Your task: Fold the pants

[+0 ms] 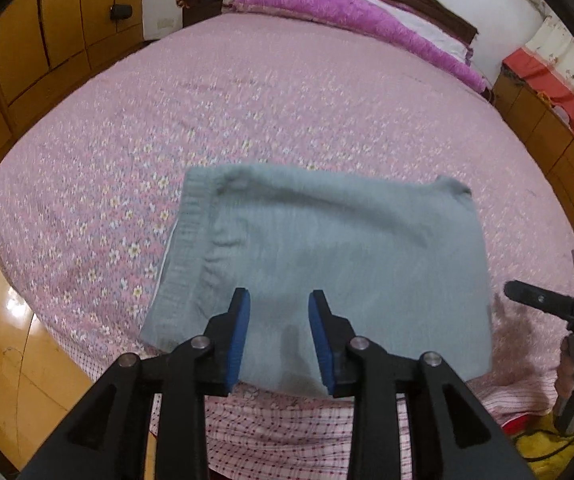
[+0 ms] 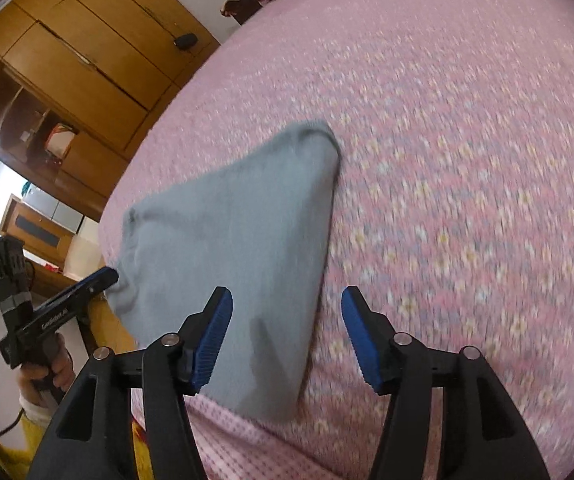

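Only blurred, unreadable lettering marks the left gripper (image 2: 105, 276).

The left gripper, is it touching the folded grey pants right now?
Apart. In the left wrist view the left gripper stands open above the folded grey pants, no cloth between its blue pads, and it casts a separate shadow on the fabric.
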Demonstrator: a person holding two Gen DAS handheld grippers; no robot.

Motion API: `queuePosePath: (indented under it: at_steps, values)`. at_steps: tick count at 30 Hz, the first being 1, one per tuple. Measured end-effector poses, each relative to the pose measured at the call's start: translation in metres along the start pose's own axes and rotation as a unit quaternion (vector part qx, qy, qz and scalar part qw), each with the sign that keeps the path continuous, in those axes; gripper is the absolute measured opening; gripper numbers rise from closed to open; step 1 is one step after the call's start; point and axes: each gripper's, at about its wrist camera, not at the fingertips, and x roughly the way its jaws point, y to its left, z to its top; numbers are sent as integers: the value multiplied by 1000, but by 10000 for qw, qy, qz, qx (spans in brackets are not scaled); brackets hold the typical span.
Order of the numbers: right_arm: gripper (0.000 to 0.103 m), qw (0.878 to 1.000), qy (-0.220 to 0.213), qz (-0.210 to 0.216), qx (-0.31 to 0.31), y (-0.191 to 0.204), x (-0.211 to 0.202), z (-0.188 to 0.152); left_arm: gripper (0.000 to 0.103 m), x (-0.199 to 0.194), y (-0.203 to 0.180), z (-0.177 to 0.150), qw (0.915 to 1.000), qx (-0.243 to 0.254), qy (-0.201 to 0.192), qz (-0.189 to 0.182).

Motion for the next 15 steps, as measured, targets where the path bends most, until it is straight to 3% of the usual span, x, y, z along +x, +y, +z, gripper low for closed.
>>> queuePosePath:
  at_steps: [5,11,15]
  values:
    - [51,10000,67,-25,55,-3,6,-12,31,27,11,-9,9993,-215,294,3]
    - [51,9996,225,34,173,-5,20,-13,31,25,11,-9,9995,-216,235,-30]
    - [51,9985,327,327,293,1,33,-12,32,15,4,-11,9997,-171,182,5]
